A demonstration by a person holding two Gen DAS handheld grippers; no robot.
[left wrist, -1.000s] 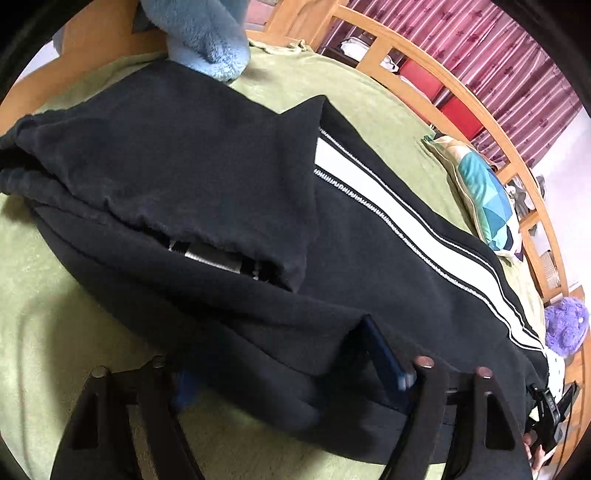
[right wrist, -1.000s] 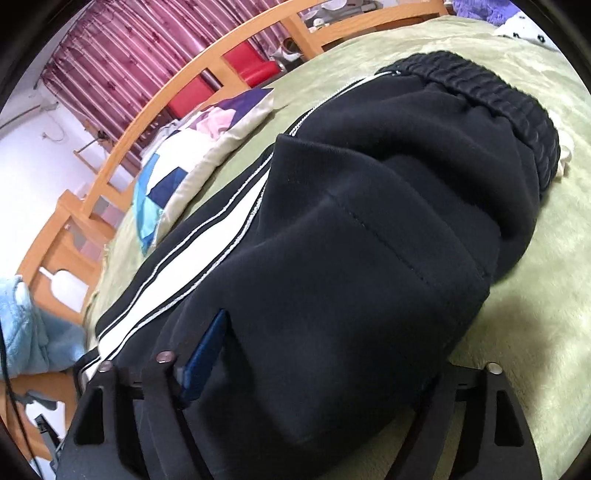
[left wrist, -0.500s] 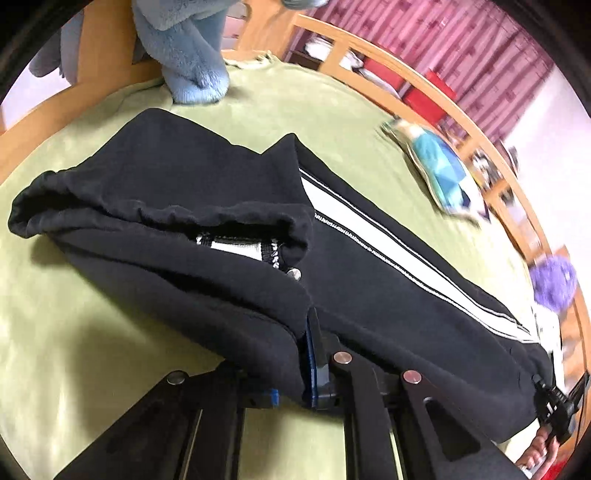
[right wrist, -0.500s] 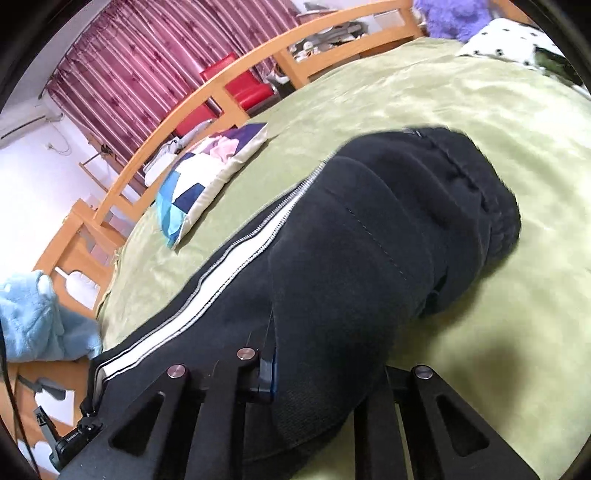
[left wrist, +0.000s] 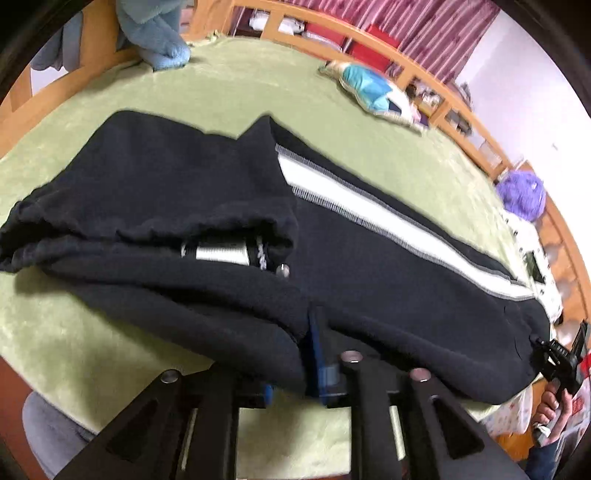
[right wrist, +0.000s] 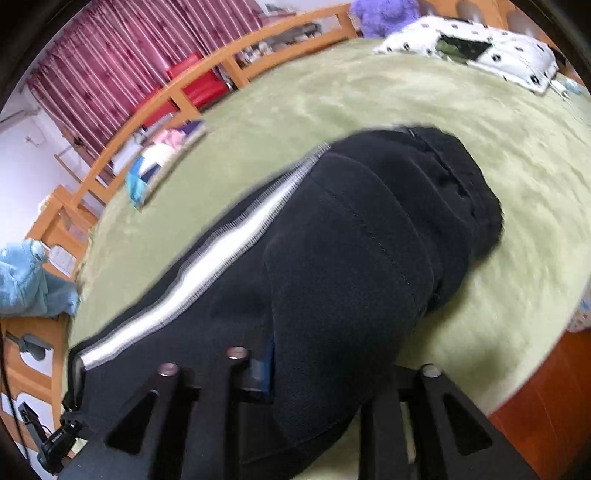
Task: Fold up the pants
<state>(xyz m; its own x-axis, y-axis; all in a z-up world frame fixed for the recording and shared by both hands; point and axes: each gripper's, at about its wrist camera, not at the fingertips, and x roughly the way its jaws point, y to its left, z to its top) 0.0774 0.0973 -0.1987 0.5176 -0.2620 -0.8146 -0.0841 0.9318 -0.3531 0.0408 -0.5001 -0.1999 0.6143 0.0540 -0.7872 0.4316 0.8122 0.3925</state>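
Note:
Black pants (left wrist: pixel 332 266) with a white side stripe (left wrist: pixel 369 210) lie folded lengthwise on the green bed cover (left wrist: pixel 258 96). The cuffs are at the left in the left wrist view, the elastic waistband (right wrist: pixel 461 192) at the far right in the right wrist view. My left gripper (left wrist: pixel 291 369) is shut on the near edge of the pants. My right gripper (right wrist: pixel 317 373) is shut on a thick fold of the same near edge (right wrist: pixel 332 332). The fabric hides both grippers' fingertips.
A blue plush toy (left wrist: pixel 159 33) sits at the far left corner. A patchwork cushion (left wrist: pixel 373 92) lies by the wooden bed rail (left wrist: pixel 424 70). A purple plush (left wrist: pixel 521 192) and a spotted pillow (right wrist: pixel 480 51) lie at the waistband end. The bed's near edge is just under the grippers.
Both grippers closed on the near edge of the pants and pulled back and up. The pants look smaller and farther away in both views.

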